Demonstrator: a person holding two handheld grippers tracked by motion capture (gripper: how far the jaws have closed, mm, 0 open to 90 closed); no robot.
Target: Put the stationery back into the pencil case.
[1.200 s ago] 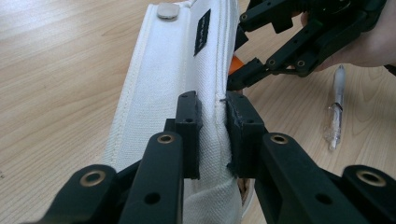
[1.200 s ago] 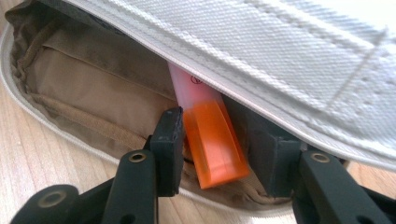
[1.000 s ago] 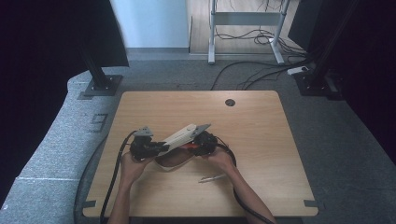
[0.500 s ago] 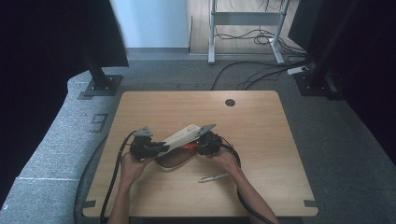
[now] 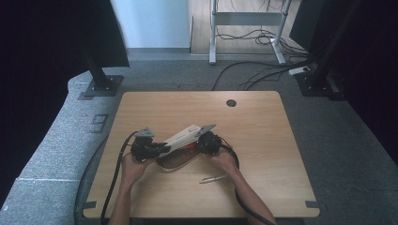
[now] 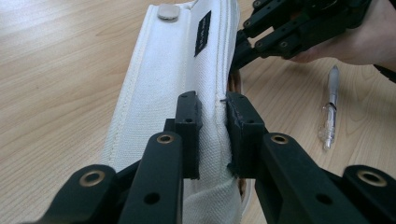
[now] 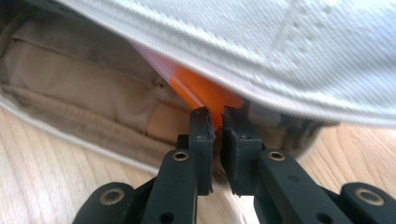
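White woven pouch (image 6: 187, 70) with a small black label (image 6: 202, 33), tan lining (image 7: 79, 93); an orange piece (image 7: 205, 95) inside; clear pen (image 6: 329, 109); light woodgrain surface (image 5: 263, 122); black grippers.

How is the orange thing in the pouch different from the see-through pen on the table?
The orange item sits inside the white pouch, pinched by the right gripper; the clear pen lies loose on the table, untouched. One is bright orange, the other see-through. Both look slim.
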